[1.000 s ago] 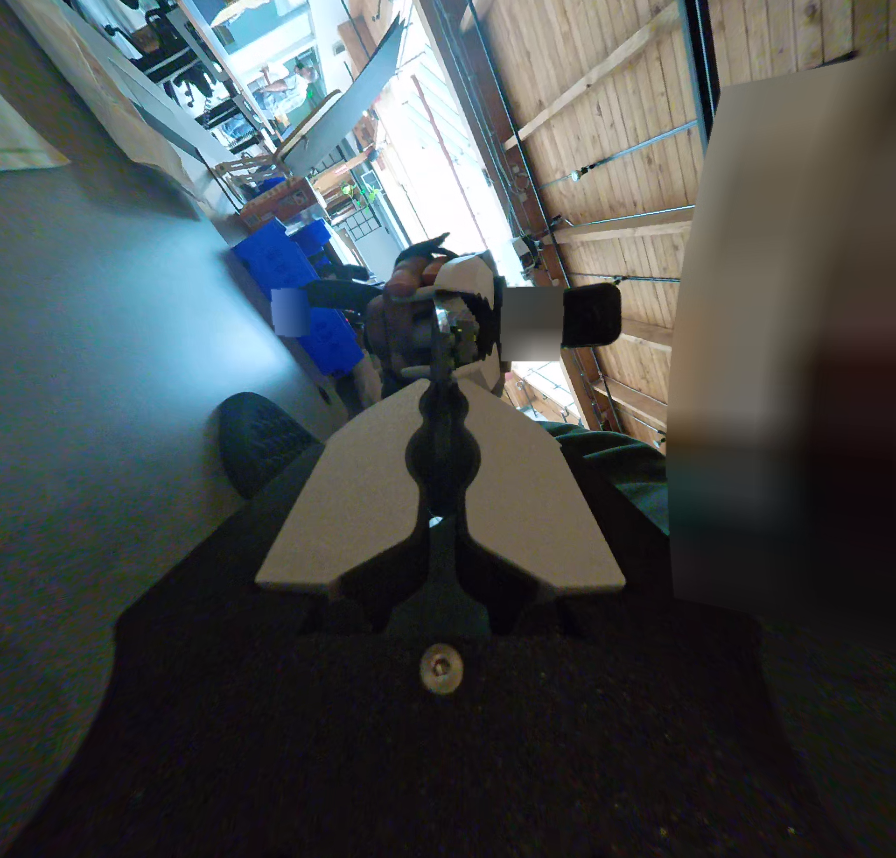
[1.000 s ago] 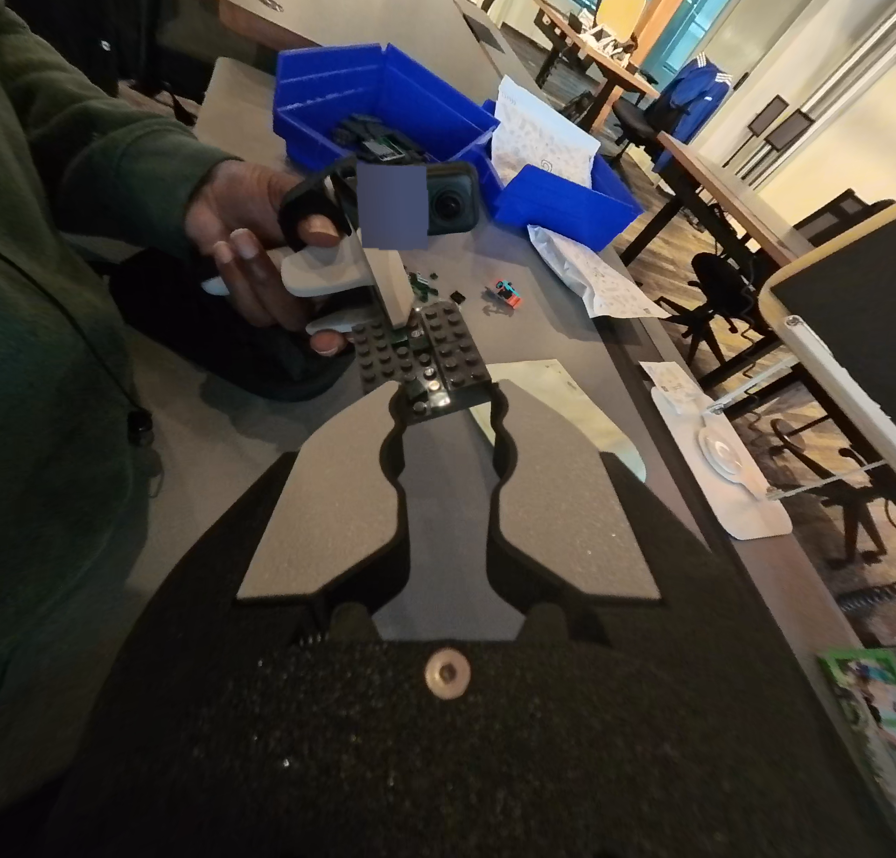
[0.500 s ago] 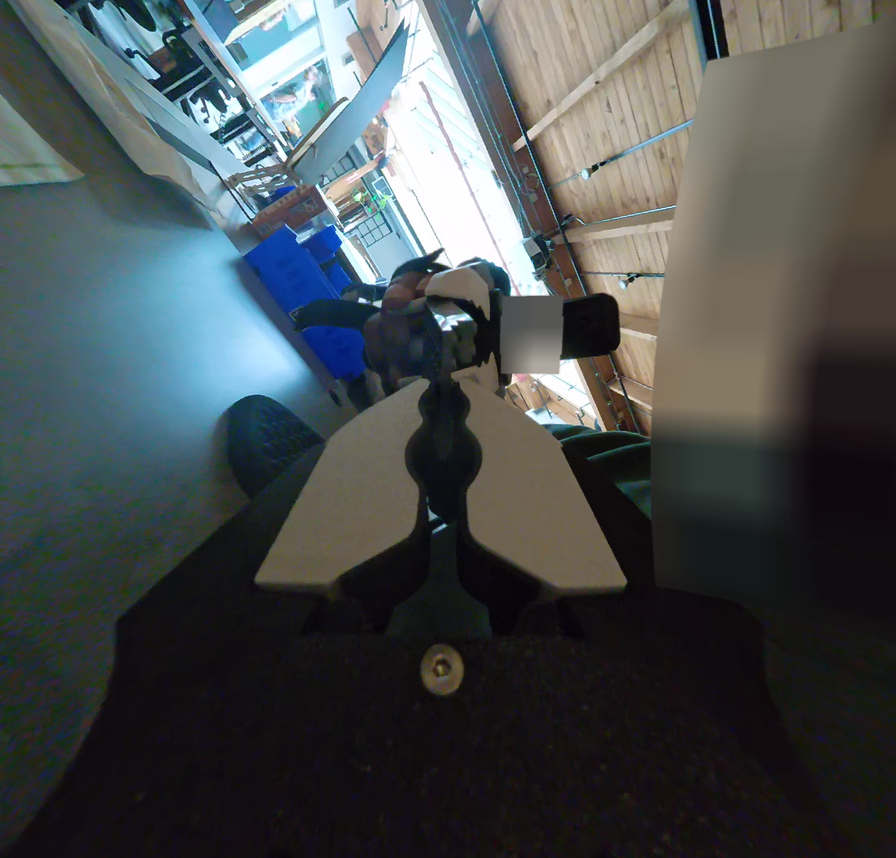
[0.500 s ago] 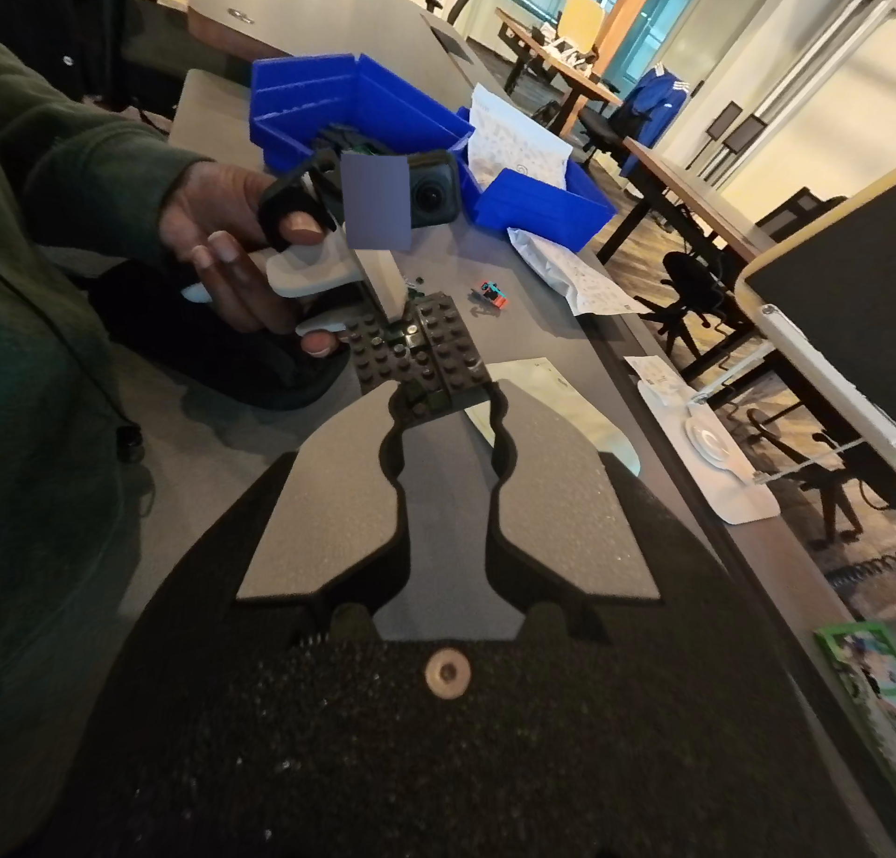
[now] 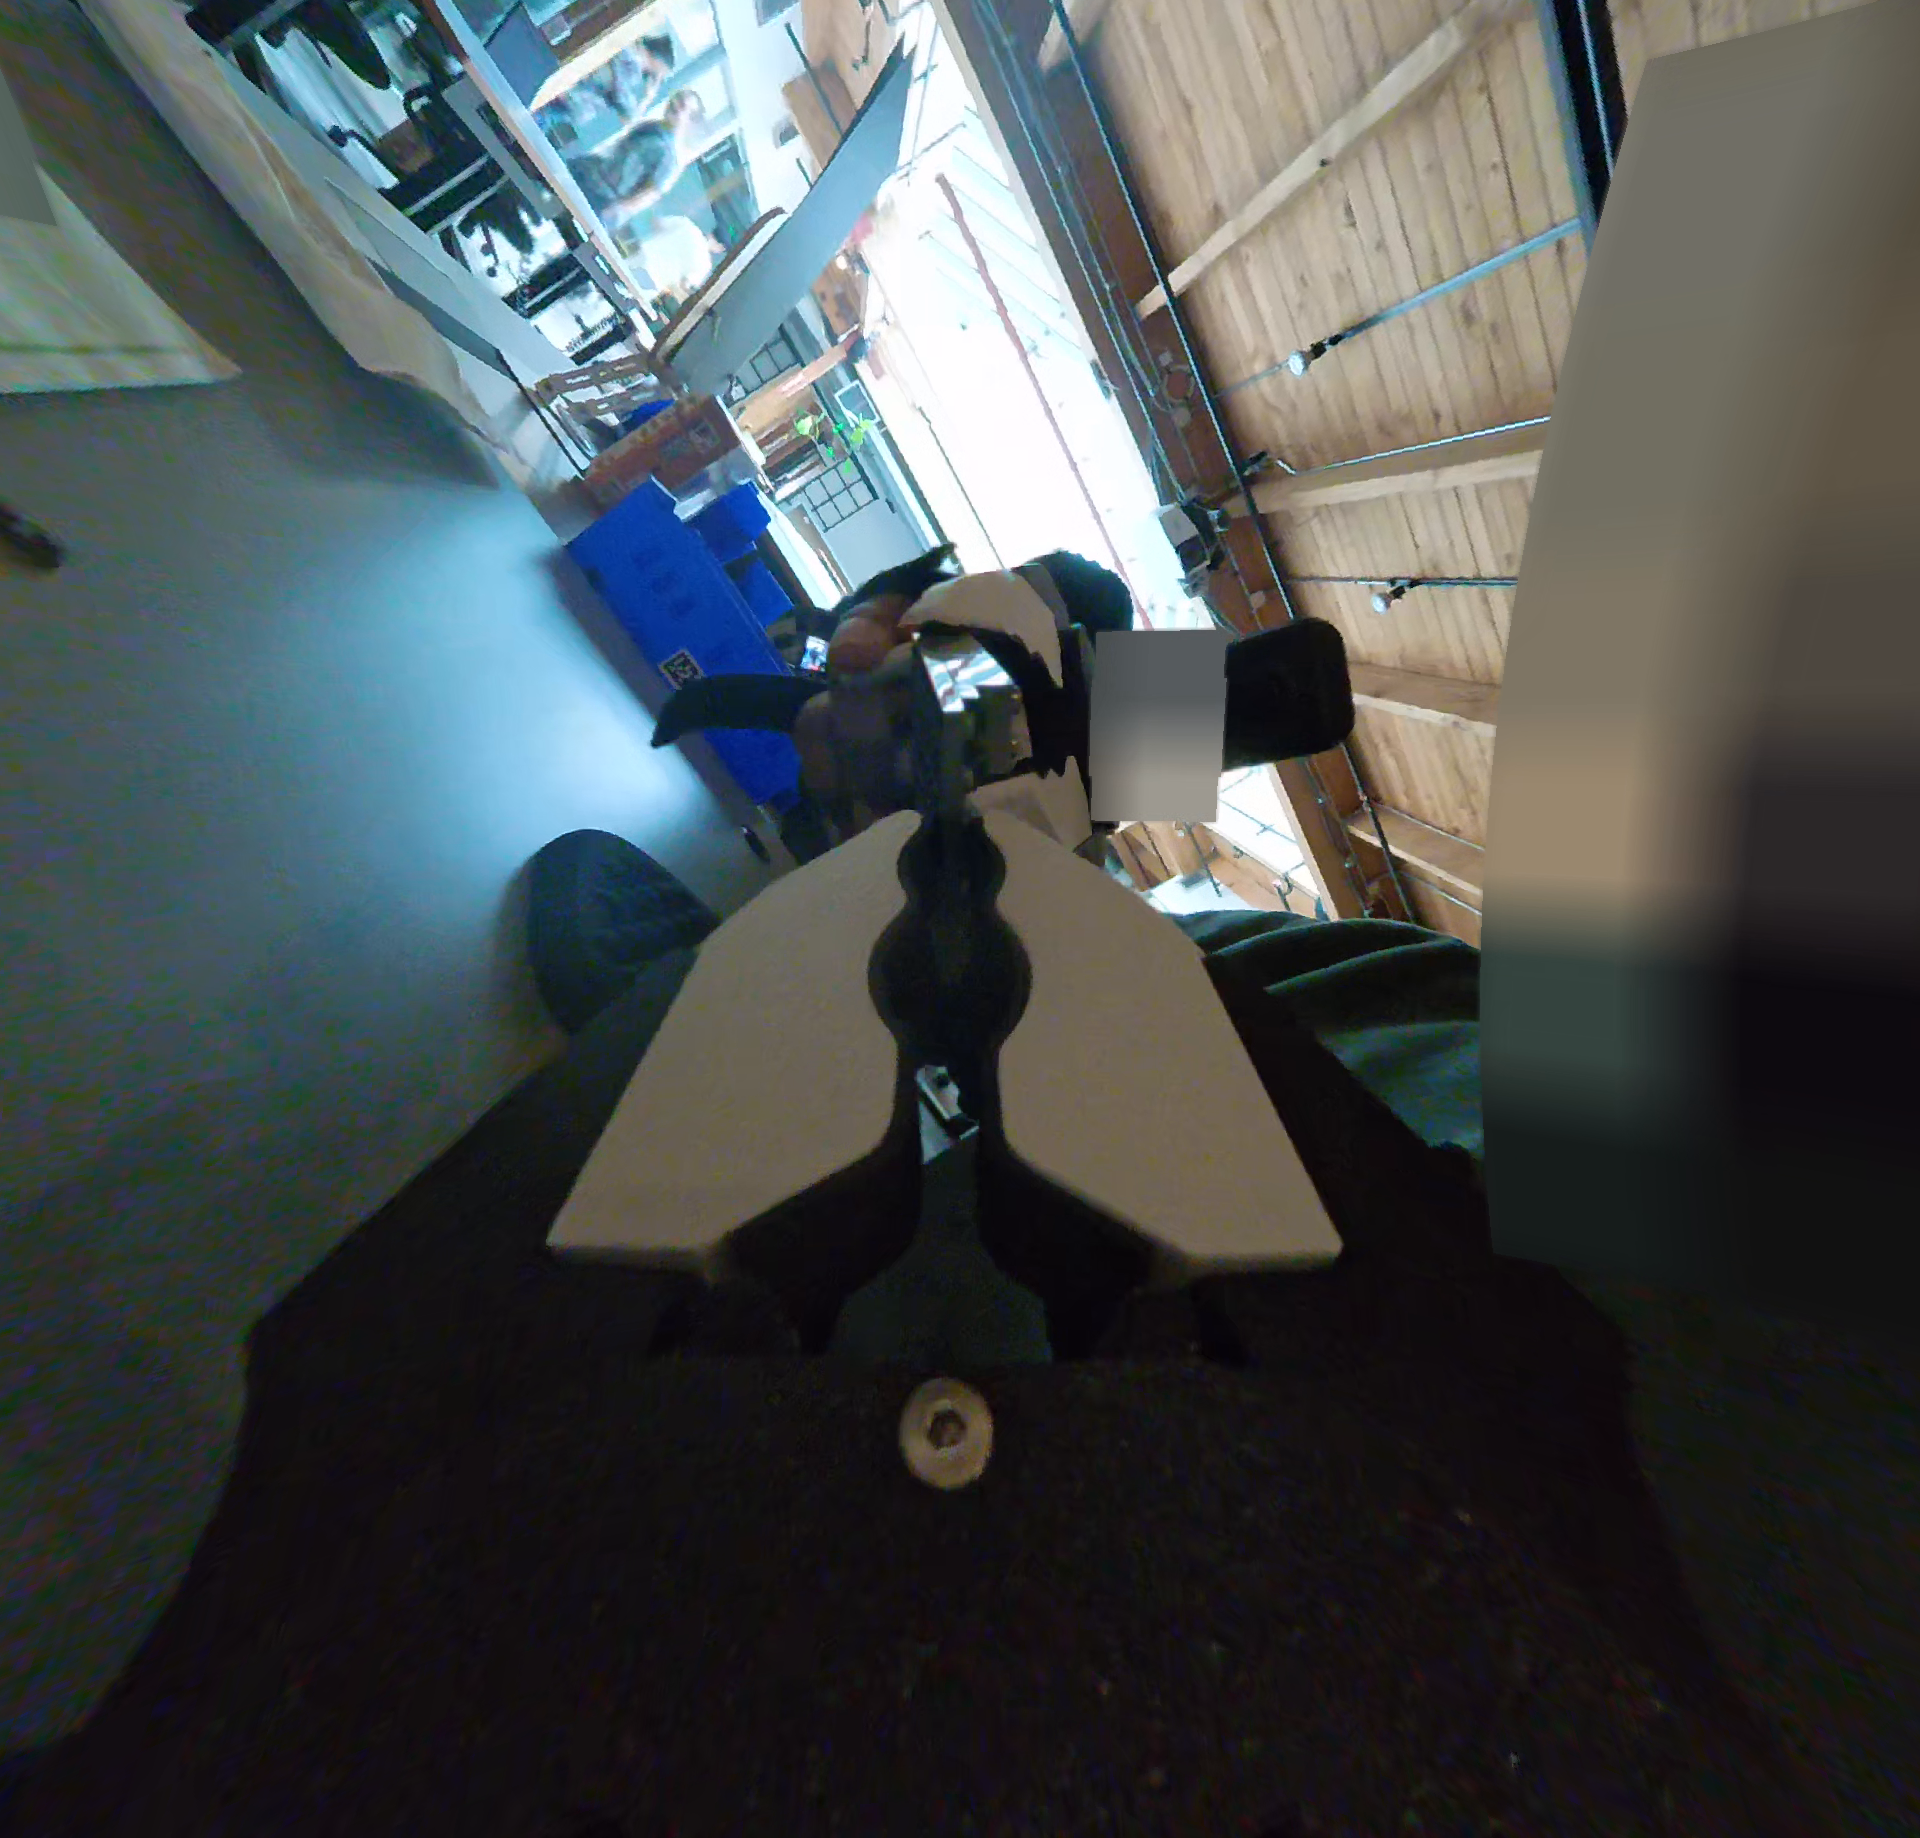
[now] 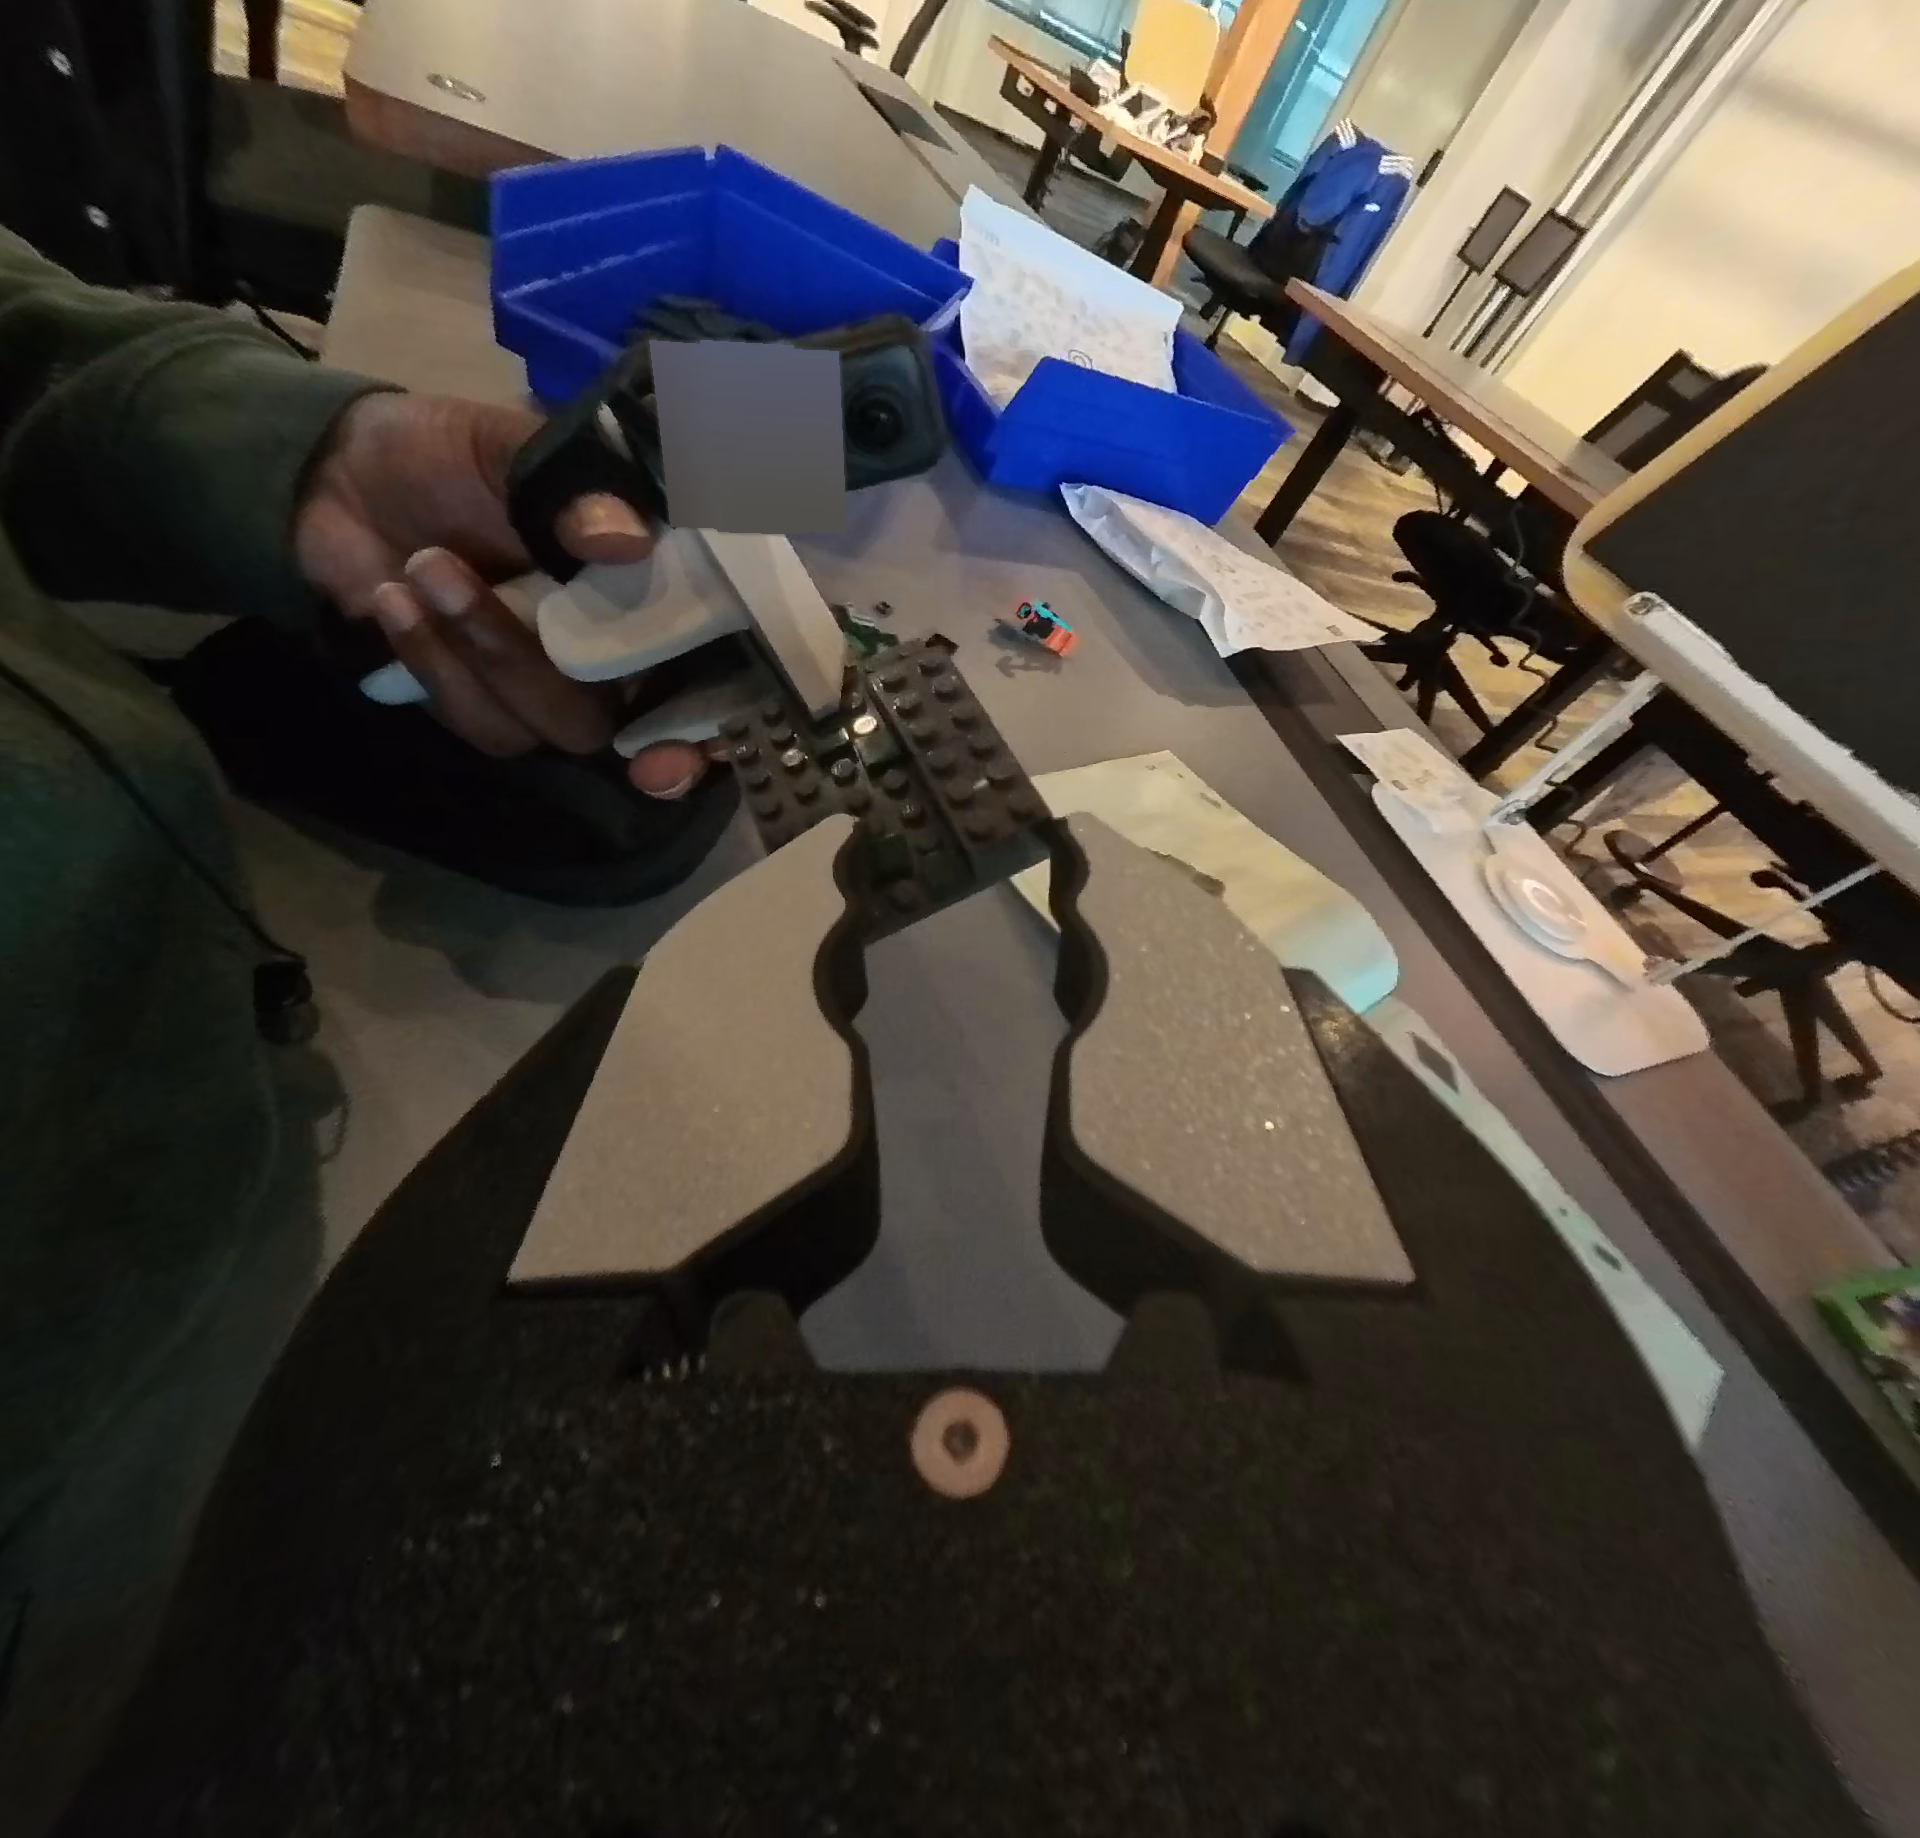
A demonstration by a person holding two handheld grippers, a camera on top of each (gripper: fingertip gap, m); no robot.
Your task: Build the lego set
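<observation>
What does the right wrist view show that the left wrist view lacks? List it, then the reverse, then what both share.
Only the right wrist view shows the dark studded plate assembly face-on, held at the right gripper tips, plus the small red and teal piece, paper sheets and a folded booklet on the table.

Only the left wrist view shows the wooden plank ceiling and the left gripper with its jaws nearly together on the plate's thin edge.

Both show blue bins, the grey table and the opposite gripper.

Grey table (image 6: 1143, 666) — blue bins (image 6: 727, 250), papers (image 6: 1226, 583)
</observation>
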